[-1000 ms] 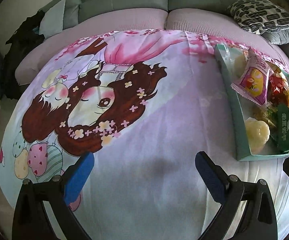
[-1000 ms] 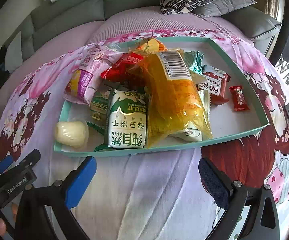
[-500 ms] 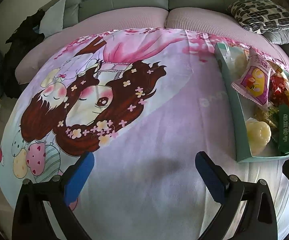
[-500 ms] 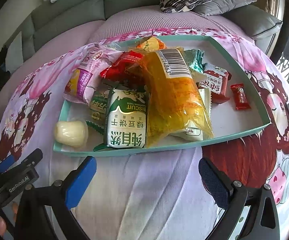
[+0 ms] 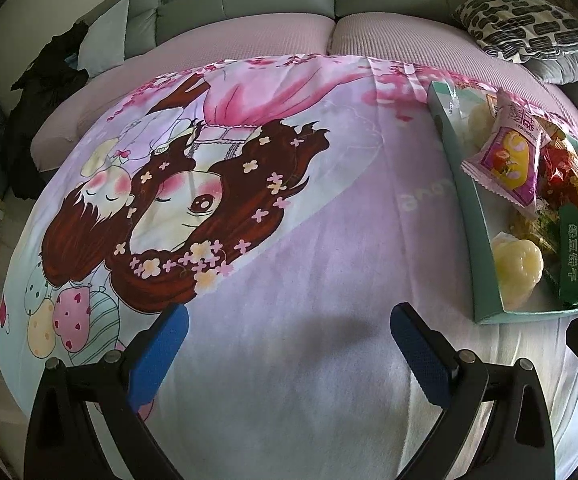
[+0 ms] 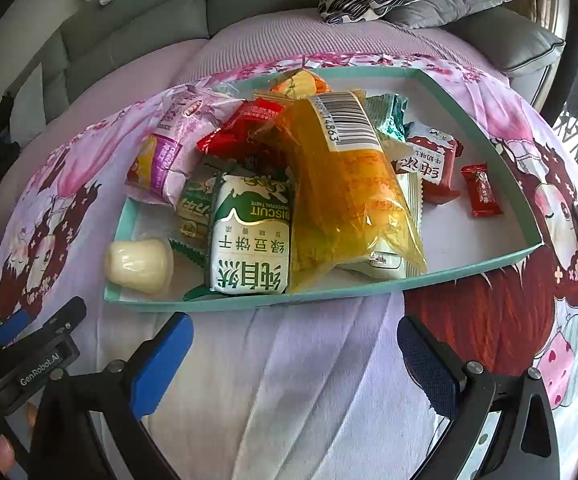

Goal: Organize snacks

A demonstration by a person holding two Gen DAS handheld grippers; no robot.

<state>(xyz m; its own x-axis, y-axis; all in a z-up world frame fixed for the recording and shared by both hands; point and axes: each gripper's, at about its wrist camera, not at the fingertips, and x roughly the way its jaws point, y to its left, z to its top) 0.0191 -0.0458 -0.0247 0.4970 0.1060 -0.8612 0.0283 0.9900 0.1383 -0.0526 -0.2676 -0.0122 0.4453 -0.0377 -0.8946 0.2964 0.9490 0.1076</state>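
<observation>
Snack packets lie heaped in the shallow teal cardboard tray (image 6: 485, 268) on the cartoon-print blanket (image 5: 289, 280), gathered rather than sorted. Right tool (image 6: 295, 346), spread and empty, faces the tray's near rim; left tool (image 5: 289, 340), likewise spread, hovers left of it.

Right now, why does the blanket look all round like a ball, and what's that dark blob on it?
Left wrist view: the fisheye lens bulges the flat blanket; the dark blob is probably a soft shadow, ahead of the open left hand-held gripper. Right wrist view: the same lens bends the tray edges, and the yellow bag shines with glare.
</observation>
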